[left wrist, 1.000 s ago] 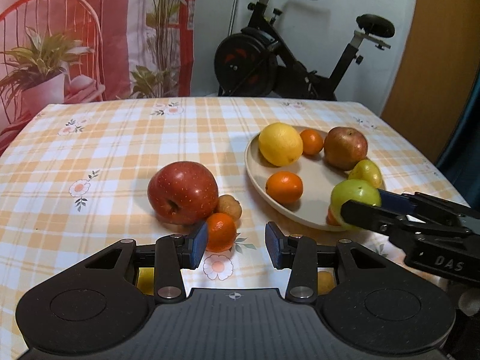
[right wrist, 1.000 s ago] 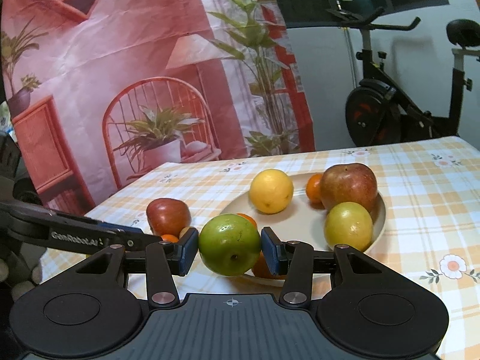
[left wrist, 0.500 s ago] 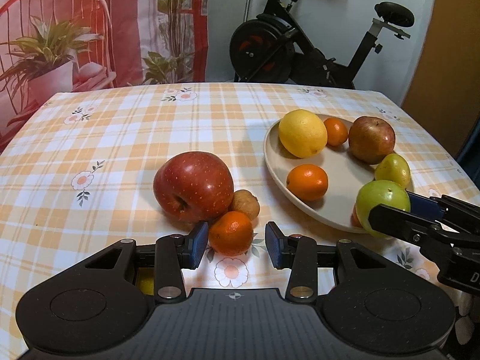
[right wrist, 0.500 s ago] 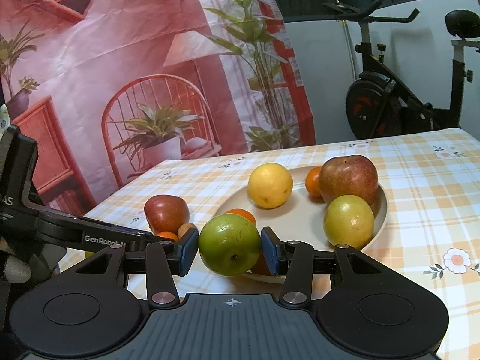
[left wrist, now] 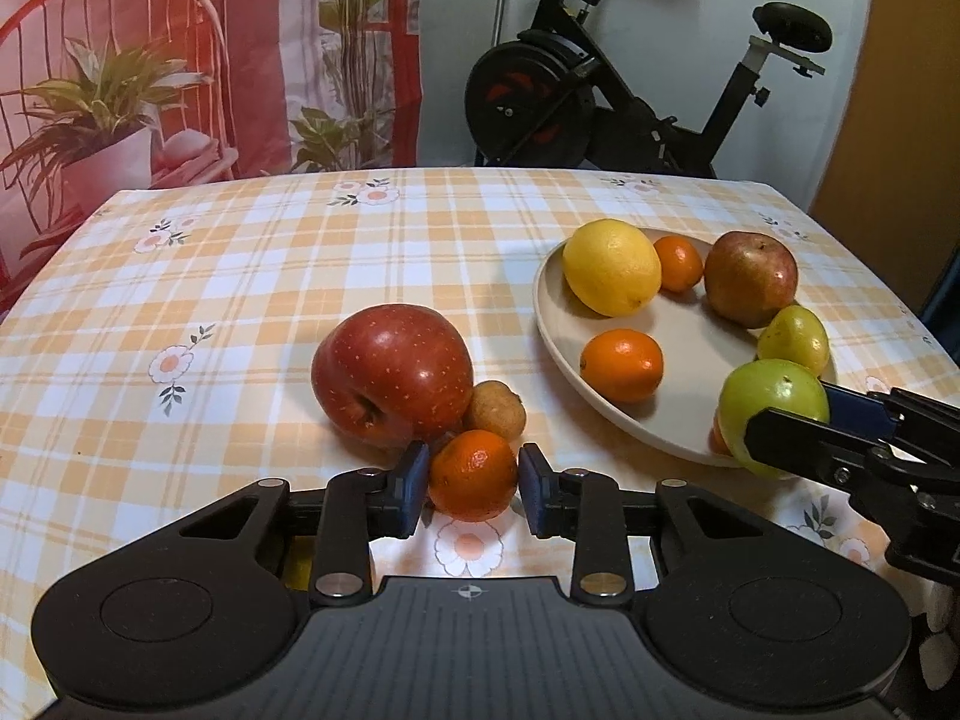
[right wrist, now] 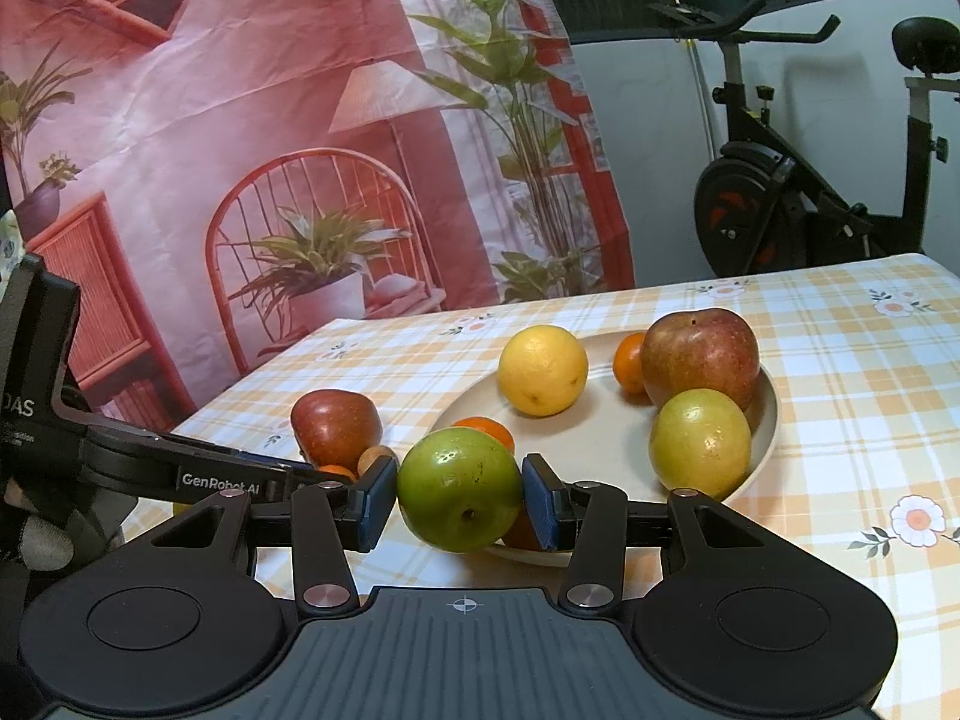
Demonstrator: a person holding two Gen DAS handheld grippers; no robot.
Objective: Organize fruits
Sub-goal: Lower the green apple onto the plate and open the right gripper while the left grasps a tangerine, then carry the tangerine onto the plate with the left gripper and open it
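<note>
The left gripper [left wrist: 474, 489] has just been closing its fingers onto a tangerine [left wrist: 473, 474] on the tabletop [left wrist: 252, 300], at five o'clock from the red apple [left wrist: 393, 375]. The right gripper [right wrist: 459, 495] pinches a green apple [right wrist: 459, 487] at the plate's [right wrist: 765, 420] near rim.

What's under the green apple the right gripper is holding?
Beneath the green apple, an orange fruit peeks out at the plate's near rim; most of it is hidden.

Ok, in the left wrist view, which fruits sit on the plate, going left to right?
Big yellow lemon-like fruit → small orange mandarin at the back → dull red-brown apple → small yellow-green fruit. The front mandarin and the held green apple overlap these, so I left them out.
</note>
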